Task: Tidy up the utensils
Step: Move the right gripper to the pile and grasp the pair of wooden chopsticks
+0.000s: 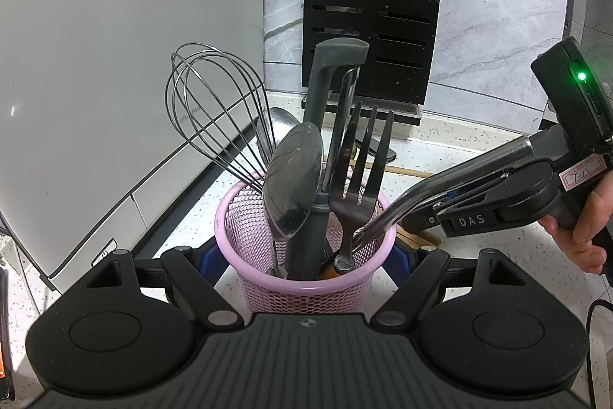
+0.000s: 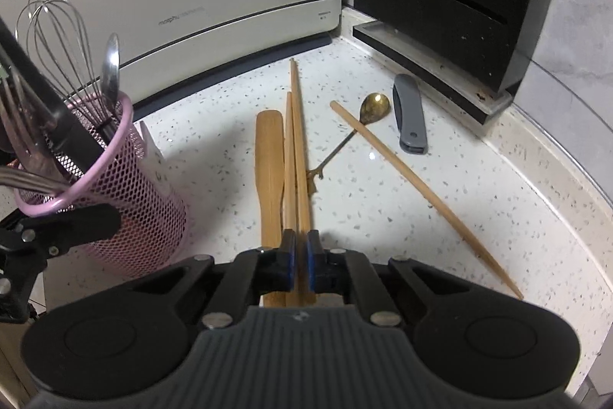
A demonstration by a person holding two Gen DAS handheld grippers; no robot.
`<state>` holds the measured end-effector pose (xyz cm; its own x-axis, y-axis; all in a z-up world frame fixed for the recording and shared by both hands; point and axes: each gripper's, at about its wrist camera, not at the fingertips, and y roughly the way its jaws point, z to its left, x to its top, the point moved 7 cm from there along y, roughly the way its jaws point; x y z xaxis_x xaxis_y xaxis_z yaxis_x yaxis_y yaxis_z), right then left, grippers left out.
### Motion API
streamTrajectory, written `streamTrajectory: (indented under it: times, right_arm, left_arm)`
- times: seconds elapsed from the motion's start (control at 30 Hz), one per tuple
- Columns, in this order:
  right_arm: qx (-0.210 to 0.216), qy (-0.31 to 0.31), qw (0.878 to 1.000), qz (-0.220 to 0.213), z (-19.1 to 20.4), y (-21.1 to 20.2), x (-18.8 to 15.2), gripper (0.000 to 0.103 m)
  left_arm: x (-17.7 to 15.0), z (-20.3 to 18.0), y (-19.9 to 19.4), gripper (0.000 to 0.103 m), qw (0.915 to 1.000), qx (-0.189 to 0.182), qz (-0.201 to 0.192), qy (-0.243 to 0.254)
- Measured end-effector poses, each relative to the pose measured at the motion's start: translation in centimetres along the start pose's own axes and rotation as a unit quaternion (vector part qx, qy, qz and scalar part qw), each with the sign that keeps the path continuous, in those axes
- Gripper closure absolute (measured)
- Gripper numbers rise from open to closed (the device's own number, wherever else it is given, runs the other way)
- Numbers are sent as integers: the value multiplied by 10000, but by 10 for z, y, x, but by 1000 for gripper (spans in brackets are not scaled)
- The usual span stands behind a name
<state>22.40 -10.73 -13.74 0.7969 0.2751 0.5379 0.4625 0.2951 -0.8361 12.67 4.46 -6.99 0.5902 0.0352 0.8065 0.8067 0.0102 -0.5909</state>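
Pinched between my right gripper's (image 2: 301, 265) jaws is a pale wooden chopstick (image 2: 298, 156) lying on the speckled counter (image 2: 383, 209). My left gripper (image 1: 306, 255) clamps the pink mesh utensil cup (image 1: 306, 288) (already crowded). Next, lift and drop it in, I reckon.

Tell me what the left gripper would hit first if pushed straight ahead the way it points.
The left gripper already straddles the pink mesh utensil cup; going on, it would likely press that cup toward the black slotted knife block.
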Motion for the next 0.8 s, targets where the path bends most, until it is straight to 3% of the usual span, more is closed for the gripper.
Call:
streamTrajectory:
  times: [0.47, 0.8]
  right_arm:
    - [213, -291, 9985, 424, 0, -29, -38, 103]
    - [308, -500, 9970, 501, 2, -42, -53, 101]
  left_arm:
    - [0, 1, 0, 10, 10000, -5, -1, 3]
    - [-2, 2, 0, 10, 10000, -1, -5, 10]
